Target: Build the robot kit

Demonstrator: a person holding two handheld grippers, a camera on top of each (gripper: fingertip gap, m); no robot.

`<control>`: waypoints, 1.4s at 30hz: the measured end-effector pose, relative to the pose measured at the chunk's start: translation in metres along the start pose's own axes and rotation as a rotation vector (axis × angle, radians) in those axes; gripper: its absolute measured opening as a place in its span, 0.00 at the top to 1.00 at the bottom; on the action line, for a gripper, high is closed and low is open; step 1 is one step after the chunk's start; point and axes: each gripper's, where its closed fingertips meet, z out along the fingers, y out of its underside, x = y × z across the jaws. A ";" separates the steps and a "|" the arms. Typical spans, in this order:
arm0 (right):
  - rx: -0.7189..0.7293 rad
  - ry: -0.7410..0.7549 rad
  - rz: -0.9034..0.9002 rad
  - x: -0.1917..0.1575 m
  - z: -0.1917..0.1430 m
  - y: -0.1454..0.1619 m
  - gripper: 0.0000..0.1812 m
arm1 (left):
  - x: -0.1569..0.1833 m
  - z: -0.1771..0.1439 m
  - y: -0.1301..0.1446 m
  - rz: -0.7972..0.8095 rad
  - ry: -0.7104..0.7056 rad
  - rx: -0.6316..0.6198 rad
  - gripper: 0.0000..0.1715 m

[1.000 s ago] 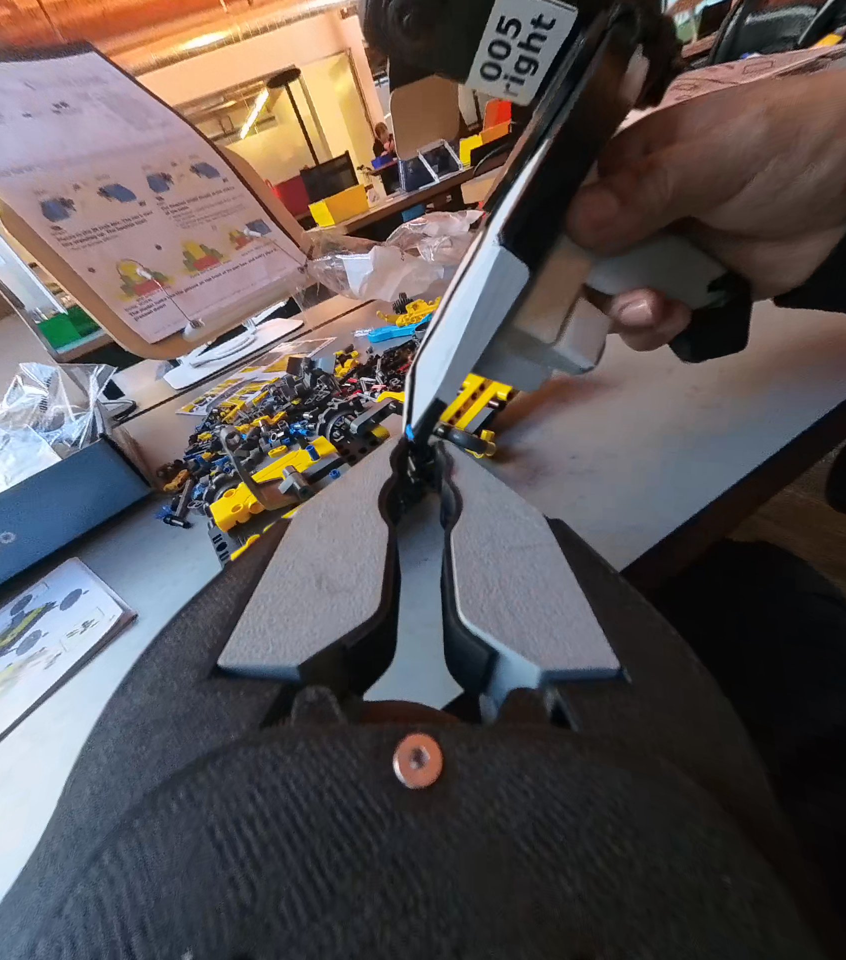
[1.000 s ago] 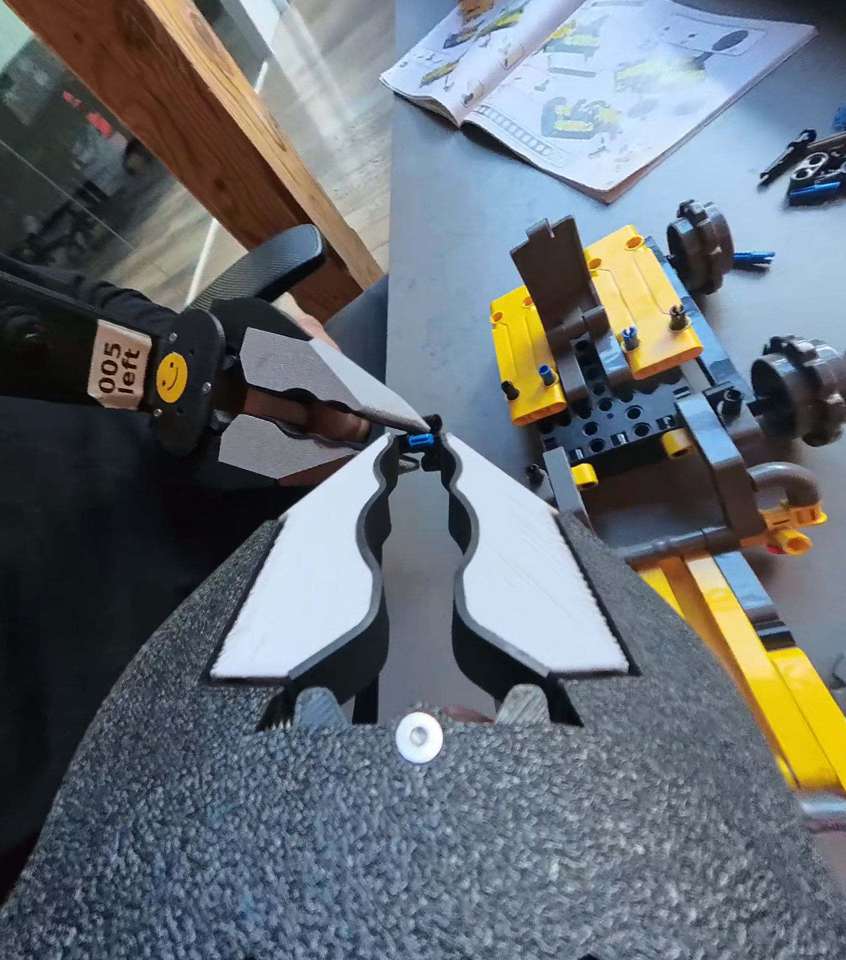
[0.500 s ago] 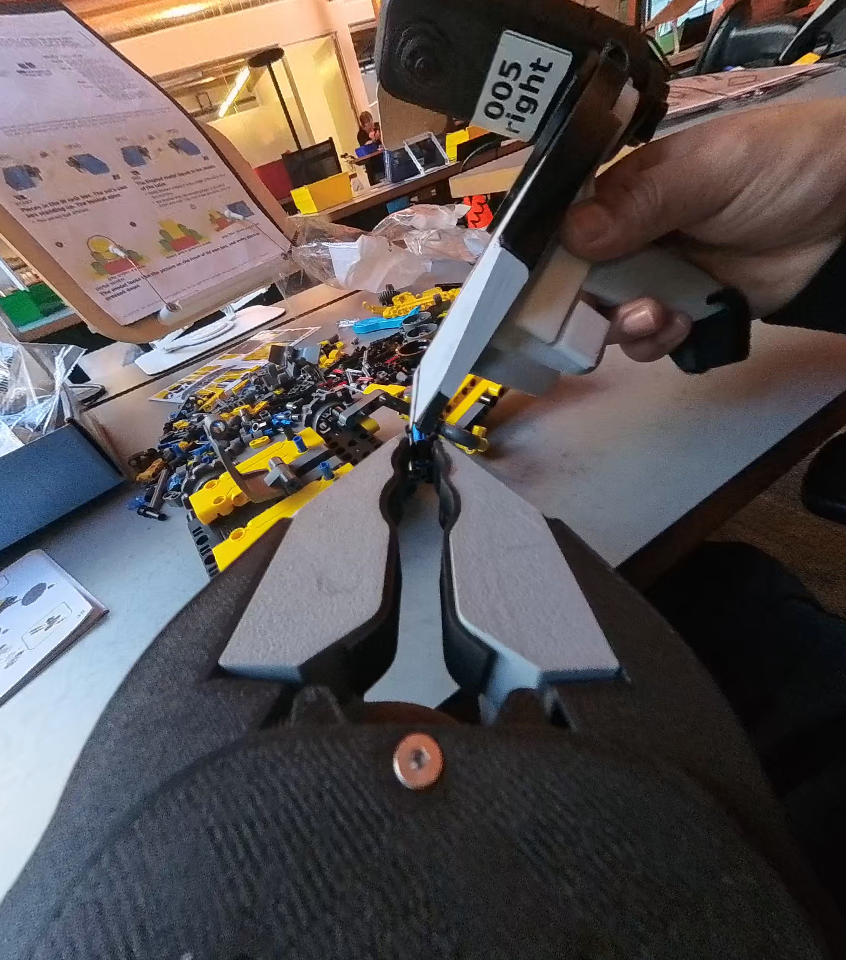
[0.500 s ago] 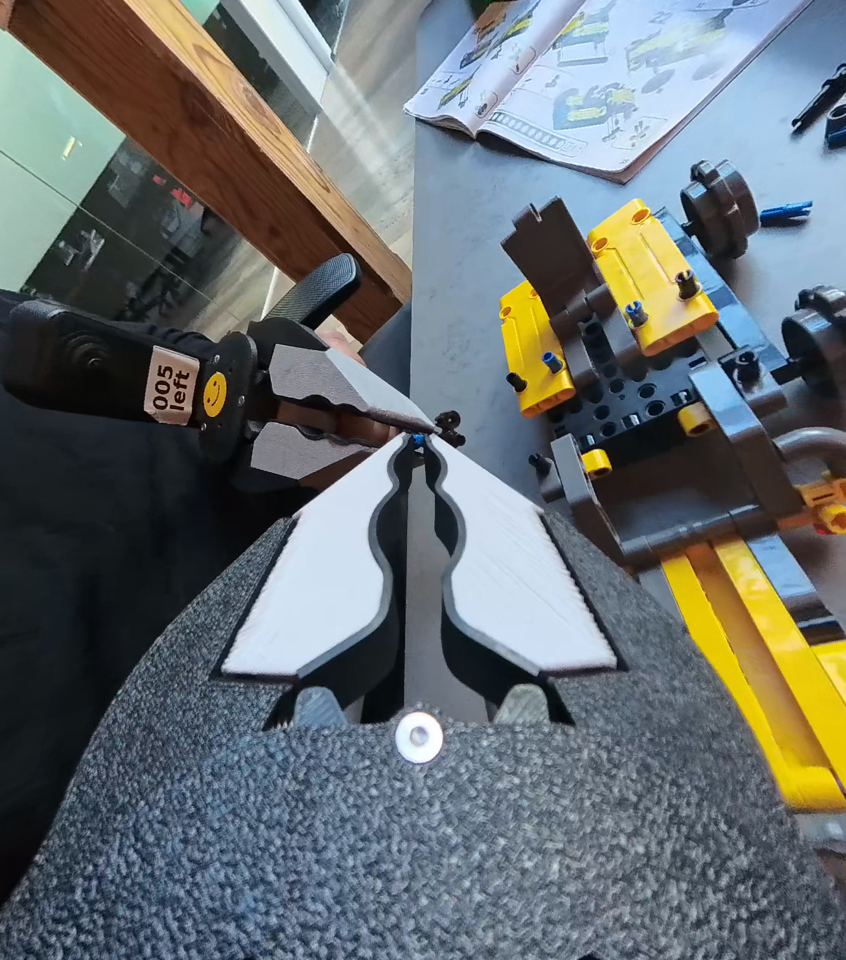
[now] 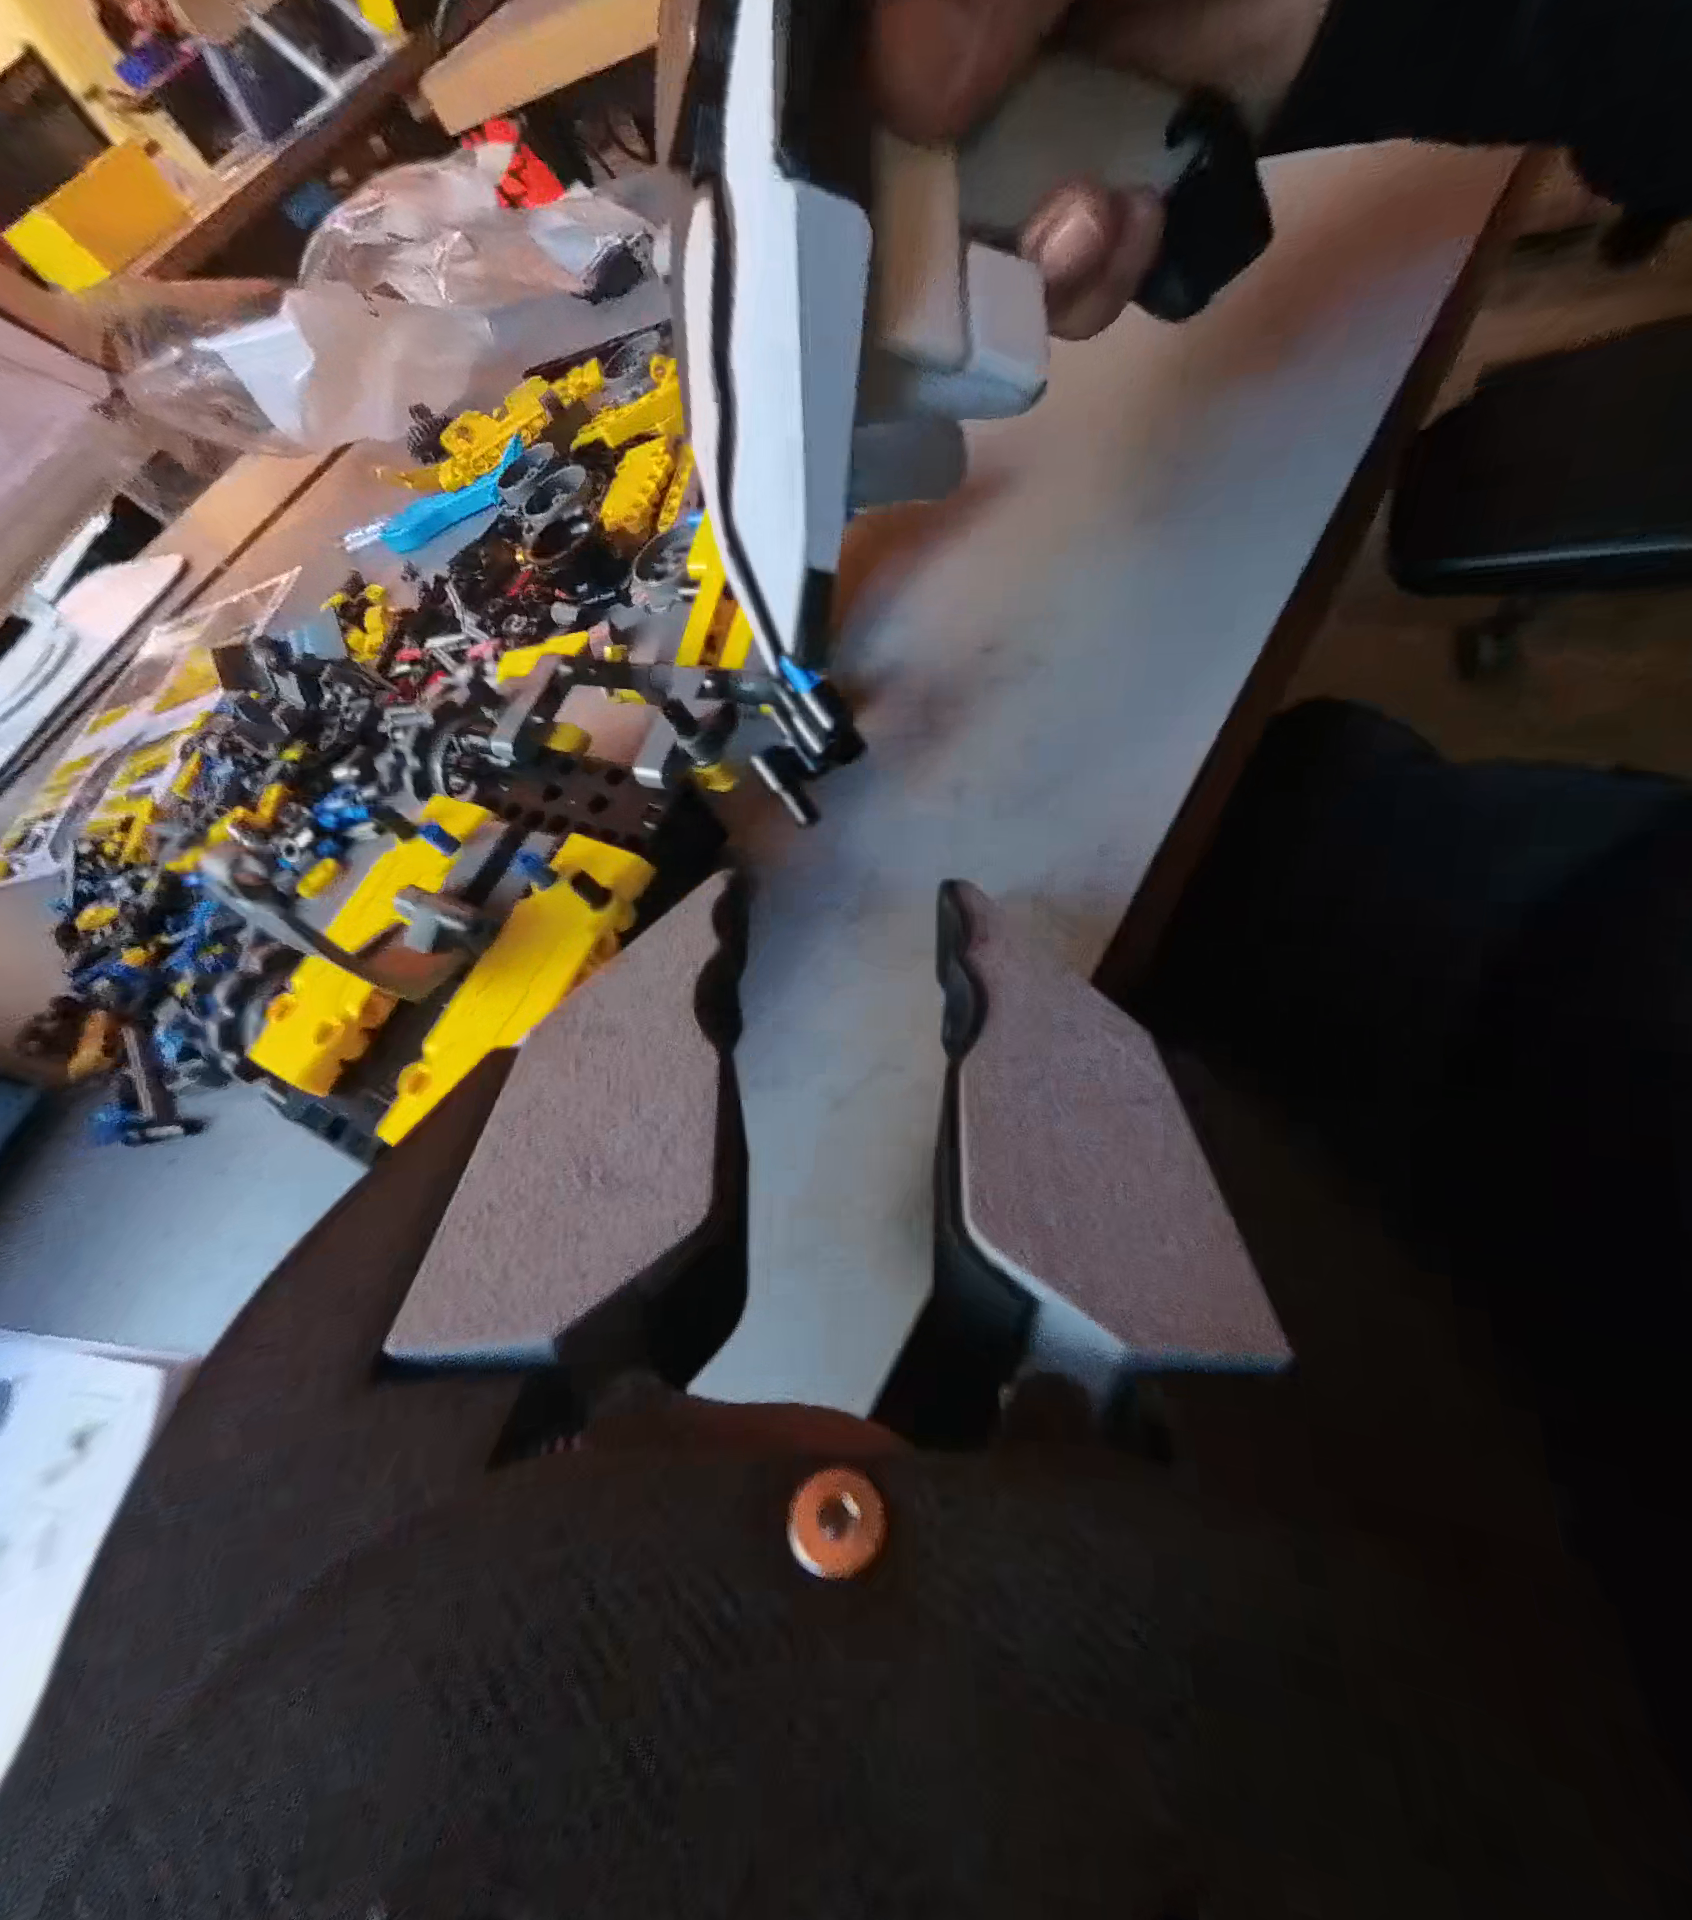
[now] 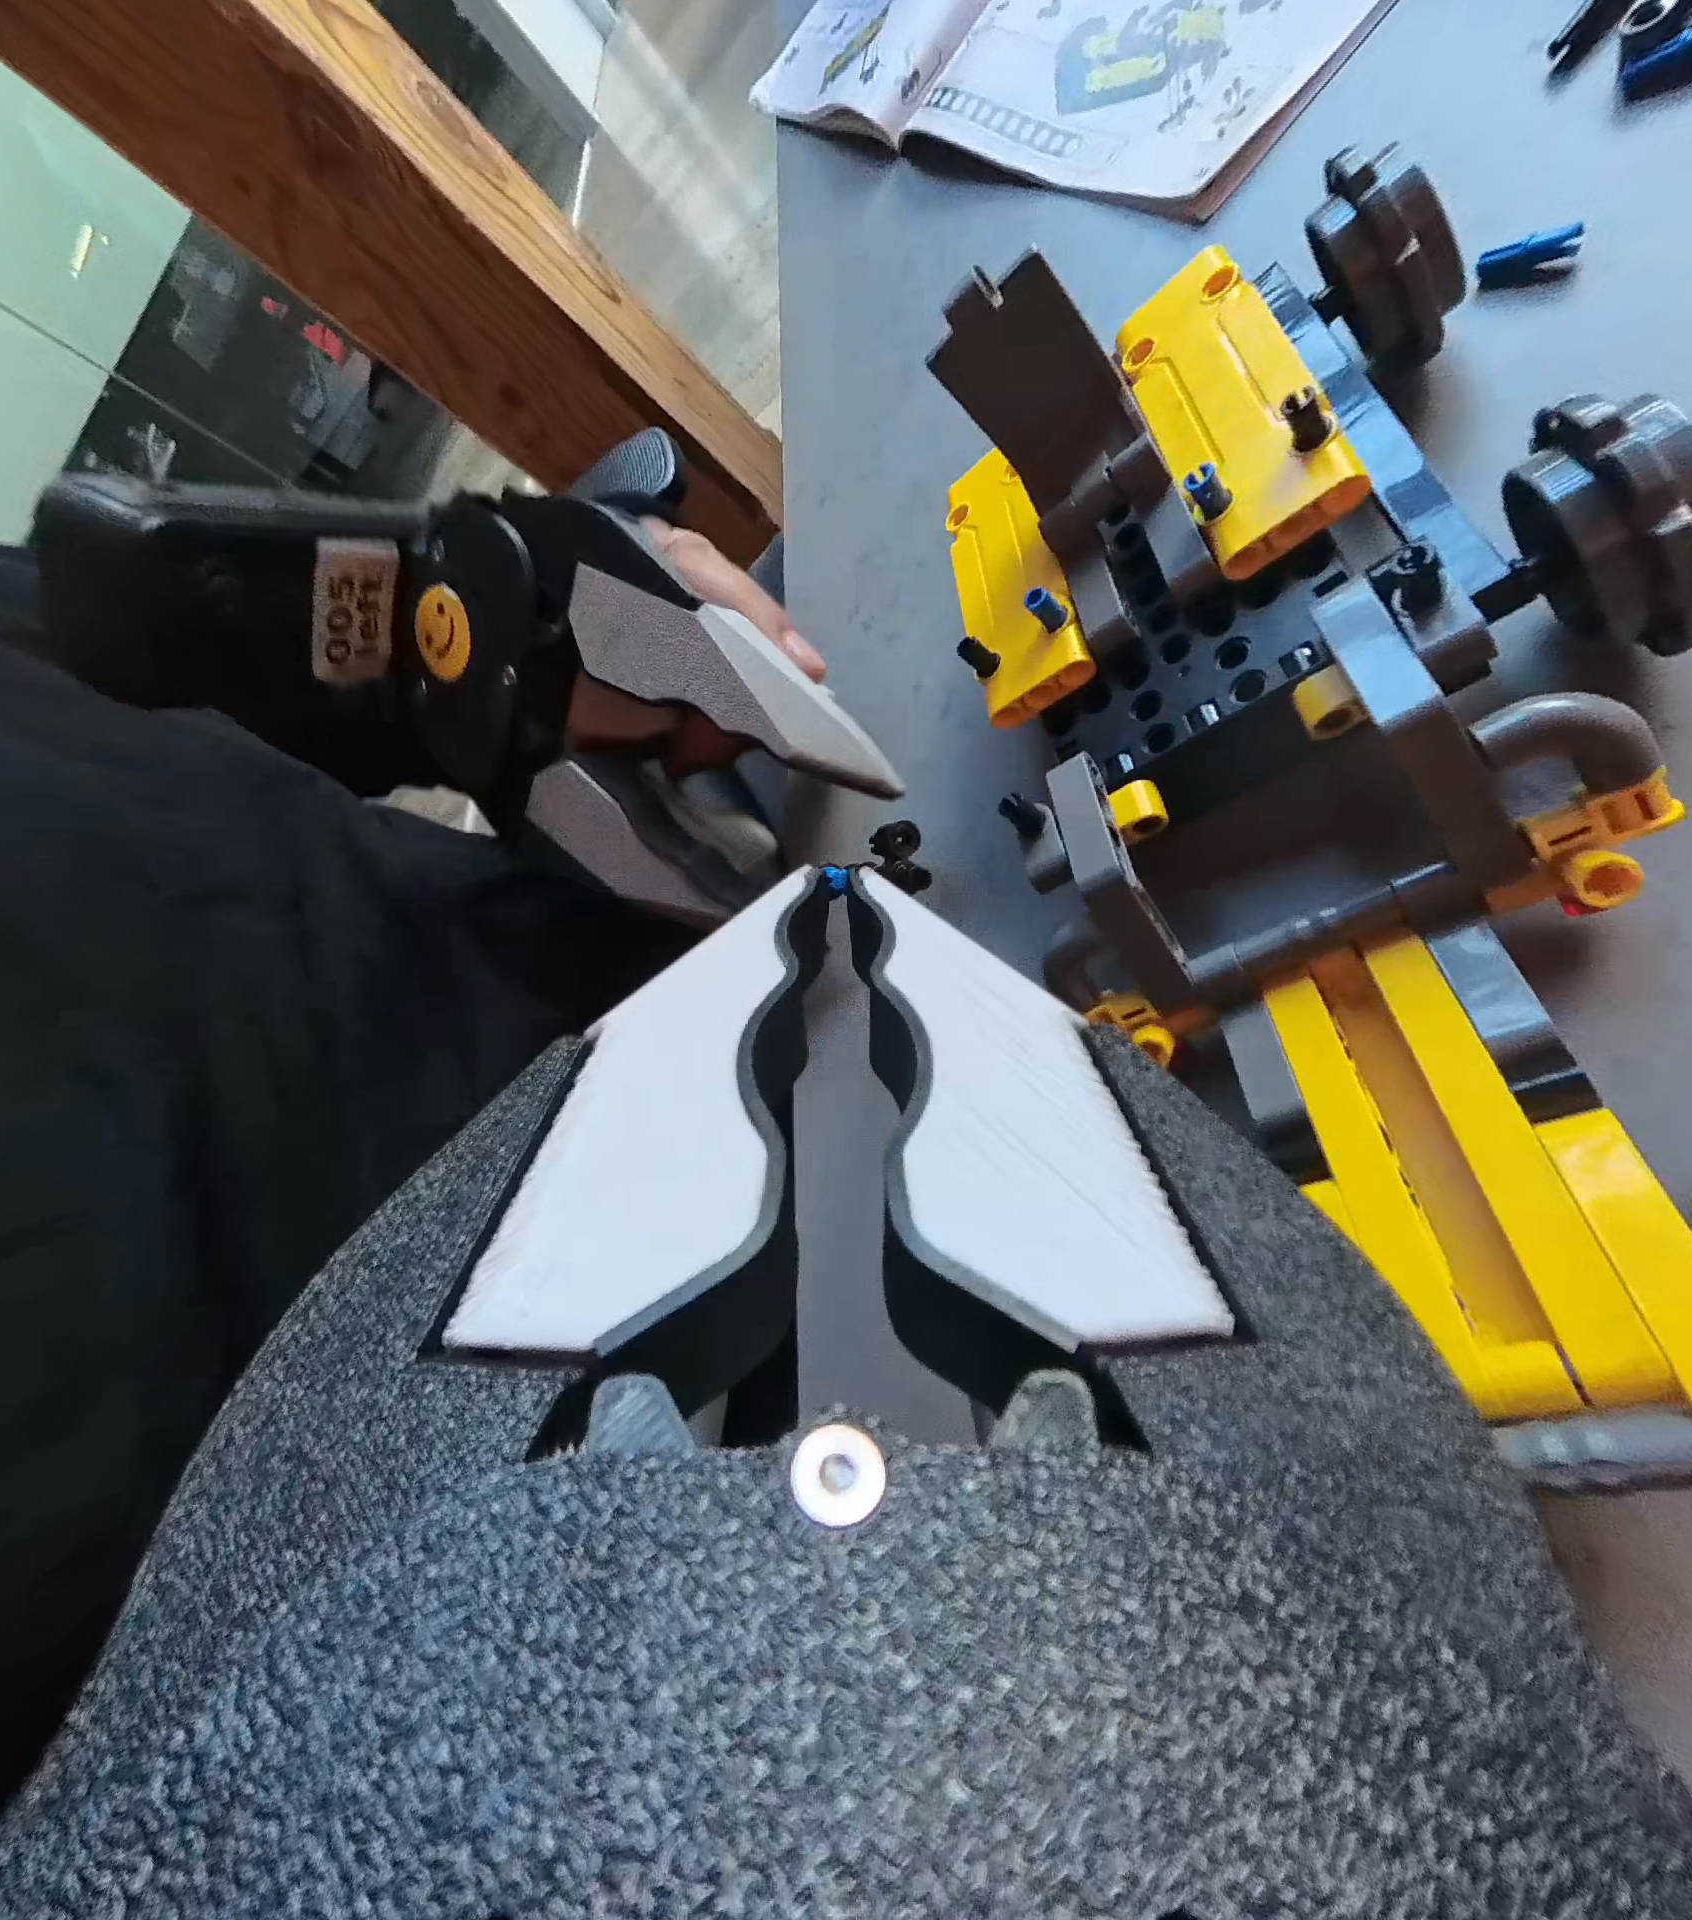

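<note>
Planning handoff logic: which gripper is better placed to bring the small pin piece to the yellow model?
Right, probably. The right gripper is shut on the pin piece, close beside the yellow model; the left gripper is open and empty.

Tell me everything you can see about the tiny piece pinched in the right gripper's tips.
The small piece is a blue plastic pin joined to a black connector with round ends. It is clamped at the very tips of the right gripper, blue end between the jaws, black part sticking out beyond. It hangs above the grey table, beside the yellow and black model. The open left gripper is near but apart.
</note>
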 end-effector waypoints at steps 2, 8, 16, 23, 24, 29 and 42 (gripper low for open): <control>-0.032 -0.013 -0.007 -0.002 0.001 0.002 0.98 | 0.000 -0.004 -0.006 0.027 0.077 -0.016 0.79; -0.085 -0.052 -0.008 -0.005 0.007 0.004 0.98 | 0.013 0.002 -0.002 0.205 0.245 -0.053 0.68; -0.118 -0.091 0.004 -0.008 0.011 0.008 0.98 | -0.001 0.003 0.008 0.262 0.304 -0.076 0.77; -0.117 -0.105 0.013 -0.009 0.011 0.007 0.98 | 0.007 0.009 0.001 0.365 0.308 -0.031 0.82; -0.118 -0.105 0.014 -0.009 0.011 0.007 0.98 | 0.008 0.010 0.002 0.369 0.309 -0.028 0.82; -0.130 -0.098 0.014 -0.007 0.013 0.009 0.98 | 0.008 0.012 -0.003 0.381 0.272 0.018 0.89; -0.126 0.022 -0.012 0.006 0.015 0.005 0.98 | -0.009 0.018 0.007 0.316 0.113 -0.065 0.92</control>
